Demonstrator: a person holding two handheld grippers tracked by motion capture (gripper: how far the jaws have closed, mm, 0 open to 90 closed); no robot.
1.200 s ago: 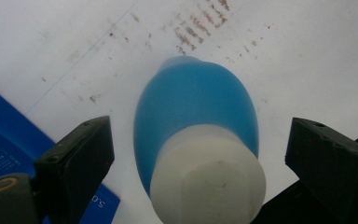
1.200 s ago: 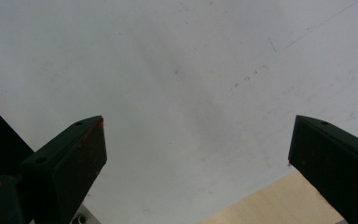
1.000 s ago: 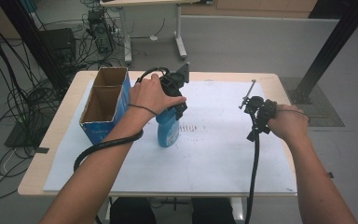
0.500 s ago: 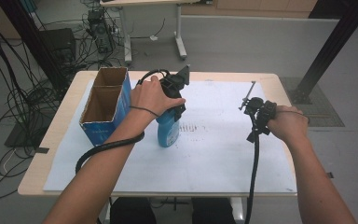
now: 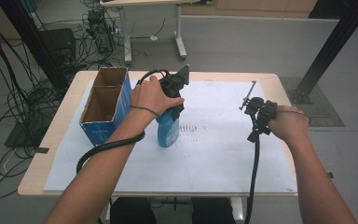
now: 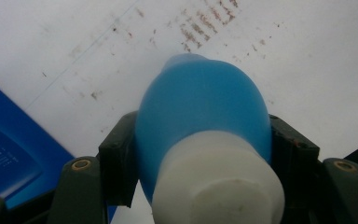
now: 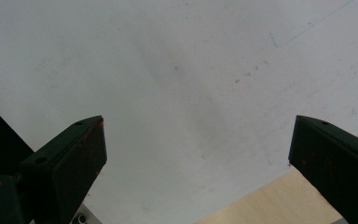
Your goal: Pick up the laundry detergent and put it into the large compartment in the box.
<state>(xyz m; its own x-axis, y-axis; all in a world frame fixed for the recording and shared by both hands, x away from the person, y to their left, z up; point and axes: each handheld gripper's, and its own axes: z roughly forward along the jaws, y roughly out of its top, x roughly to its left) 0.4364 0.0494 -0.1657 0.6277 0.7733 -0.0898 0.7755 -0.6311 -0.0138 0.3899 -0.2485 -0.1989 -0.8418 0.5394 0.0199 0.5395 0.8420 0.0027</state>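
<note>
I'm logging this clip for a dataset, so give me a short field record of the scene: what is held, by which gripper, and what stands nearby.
held thing: blue bottle with white cap, upright on the white sheet
left gripper: its jaws have just been closing, fingers now pressed on the bottle's shoulders
right gripper: open, nothing between its jaws, over the sheet
nearby: blue cardboard box, open-topped with two compartments, left of the bottle
surface: wooden table

No text can be read. The blue box (image 5: 103,130) at the left edge of the table carries pale print on its side, seen in the left gripper view (image 6: 0,156), too small and blurred to make out. The blue bottle (image 5: 168,132) shows a pale label patch, also unreadable.
</note>
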